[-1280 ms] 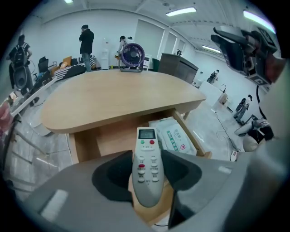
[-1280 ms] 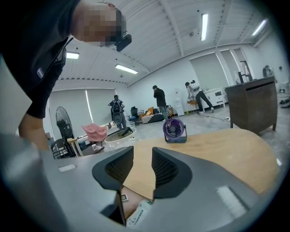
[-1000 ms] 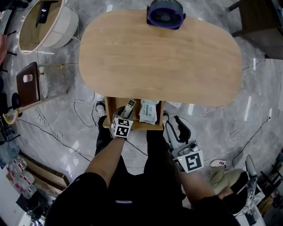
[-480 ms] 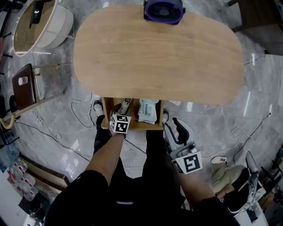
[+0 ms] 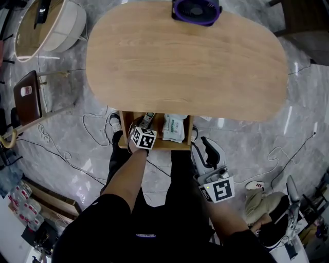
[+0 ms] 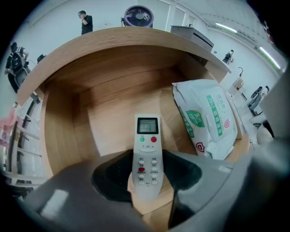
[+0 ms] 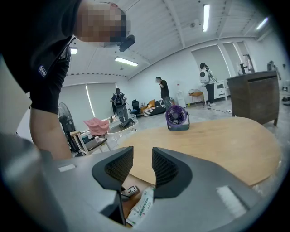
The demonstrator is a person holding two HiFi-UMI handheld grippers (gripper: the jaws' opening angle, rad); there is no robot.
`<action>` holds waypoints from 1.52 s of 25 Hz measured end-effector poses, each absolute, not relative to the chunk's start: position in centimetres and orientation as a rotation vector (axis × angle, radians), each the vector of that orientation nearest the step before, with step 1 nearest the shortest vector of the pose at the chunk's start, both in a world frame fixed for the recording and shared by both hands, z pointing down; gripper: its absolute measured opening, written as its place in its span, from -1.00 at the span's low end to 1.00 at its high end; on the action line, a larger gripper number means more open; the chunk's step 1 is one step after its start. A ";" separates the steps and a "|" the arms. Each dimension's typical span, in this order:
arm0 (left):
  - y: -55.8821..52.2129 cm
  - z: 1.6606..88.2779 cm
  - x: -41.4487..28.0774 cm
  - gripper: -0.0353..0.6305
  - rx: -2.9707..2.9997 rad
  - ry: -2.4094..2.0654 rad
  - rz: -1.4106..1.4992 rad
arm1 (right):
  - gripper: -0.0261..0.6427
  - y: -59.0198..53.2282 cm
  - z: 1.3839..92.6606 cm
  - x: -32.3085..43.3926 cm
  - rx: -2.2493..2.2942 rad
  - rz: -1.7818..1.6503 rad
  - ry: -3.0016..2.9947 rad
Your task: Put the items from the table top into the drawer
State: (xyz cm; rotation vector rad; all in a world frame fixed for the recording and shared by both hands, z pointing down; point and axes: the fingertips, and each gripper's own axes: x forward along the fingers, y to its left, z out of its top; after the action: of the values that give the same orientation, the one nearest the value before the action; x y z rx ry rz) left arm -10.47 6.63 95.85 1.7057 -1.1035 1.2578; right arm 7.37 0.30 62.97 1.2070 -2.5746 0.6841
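The wooden drawer point(image 5: 126, 119) stands pulled out under the near edge of the oval table point(image 5: 185, 61). A white remote point(image 6: 147, 149) with a small screen and red and green buttons lies lengthwise low in the drawer point(image 6: 68, 122). My left gripper point(image 6: 146, 177) points steeply down and is shut on the remote's near end. From the head view the left gripper point(image 5: 144, 128) is over the drawer's left half. A white-and-green wipes pack point(image 6: 206, 115) lies in the right half. My right gripper point(image 7: 142, 165) stands open and empty, held back at my right side point(image 5: 207, 150).
A purple fan point(image 5: 196, 10) stands at the table's far edge. A round white basket point(image 5: 49, 25) and a brown chair point(image 5: 31, 97) sit on the floor to the left, with cables point(image 5: 97, 128) near the drawer. A dark cabinet point(image 7: 256, 97) stands far right.
My left gripper has sunk further into the drawer with the remote. The right gripper has stayed where it was.
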 end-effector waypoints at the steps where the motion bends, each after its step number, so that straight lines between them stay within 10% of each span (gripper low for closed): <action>1: 6.7 95.9 -10.4 -0.25 1.706 -1.103 1.266 | -0.44 0.2 62.9 7.3 1.215 0.688 -2.575; 18: 8.0 90.1 -9.9 -0.04 1.714 -1.006 1.153 | -0.43 -1.3 60.1 7.5 1.275 0.644 -2.593; 38: -3.3 56.5 -13.7 -0.13 2.173 -1.134 0.880 | -0.43 -6.6 39.4 2.7 1.437 0.499 -2.608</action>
State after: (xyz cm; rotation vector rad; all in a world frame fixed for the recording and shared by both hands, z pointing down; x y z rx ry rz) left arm -13.67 -3.32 56.45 2.1730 -1.1335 0.8795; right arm 2.67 -6.64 39.45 1.4371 -2.6083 0.4994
